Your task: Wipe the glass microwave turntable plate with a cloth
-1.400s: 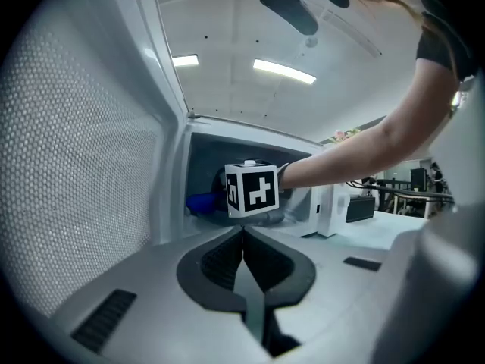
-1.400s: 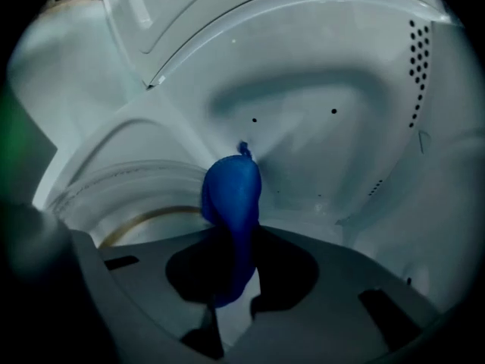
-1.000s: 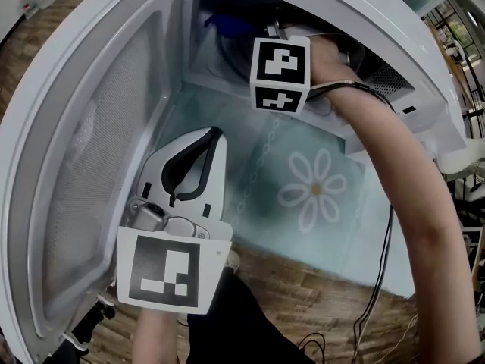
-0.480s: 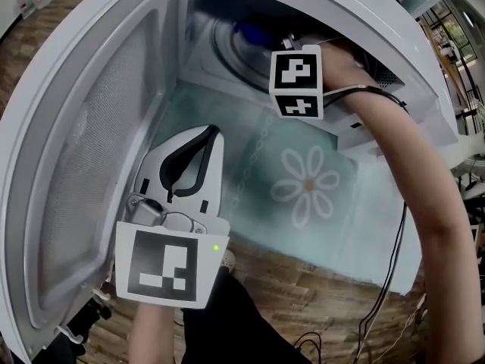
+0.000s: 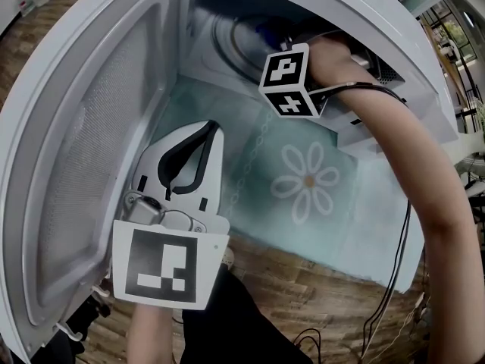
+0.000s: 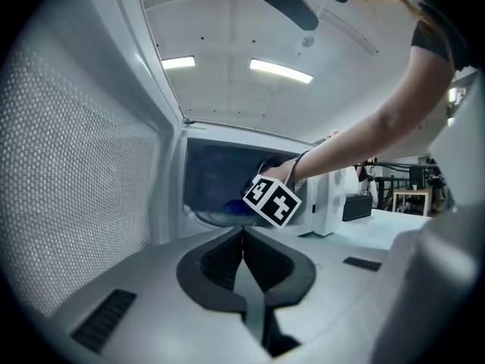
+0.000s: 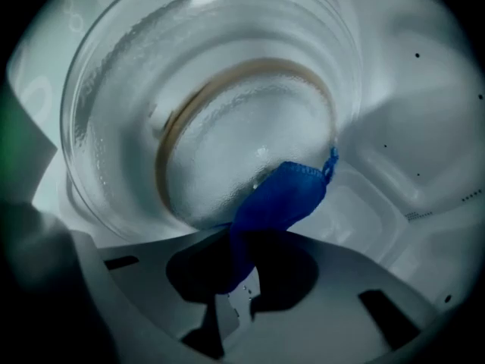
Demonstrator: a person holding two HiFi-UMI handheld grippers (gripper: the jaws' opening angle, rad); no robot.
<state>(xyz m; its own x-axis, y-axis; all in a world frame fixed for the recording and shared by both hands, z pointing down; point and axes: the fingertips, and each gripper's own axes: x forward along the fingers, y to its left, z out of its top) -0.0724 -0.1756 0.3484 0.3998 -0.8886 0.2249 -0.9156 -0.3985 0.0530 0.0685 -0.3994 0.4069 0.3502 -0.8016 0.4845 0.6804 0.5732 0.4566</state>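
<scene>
The glass turntable plate [image 7: 227, 120] lies inside the open microwave; in the head view its rim [image 5: 227, 40] shows in the cavity. My right gripper [image 7: 233, 241] is reached into the cavity and shut on a blue cloth [image 7: 276, 199], whose free end rests against the plate's right side. Its marker cube [image 5: 288, 82] hangs at the cavity mouth, and a bit of the cloth [image 5: 265, 30] peeks out behind it. My left gripper [image 5: 212, 129] stays outside in front of the door, jaws shut and holding nothing; its own view shows the shut left gripper [image 6: 243, 233] pointing toward the cavity.
The microwave door [image 5: 91, 150] stands wide open at the left, close beside my left gripper. The microwave sits on a teal table cover with a flower print [image 5: 307, 182]. A black cable [image 5: 394, 264] hangs from the right arm over the wooden floor.
The right gripper has carried the blue cloth rightward across the plate and its marker cube has turned. The left gripper has stayed put.
</scene>
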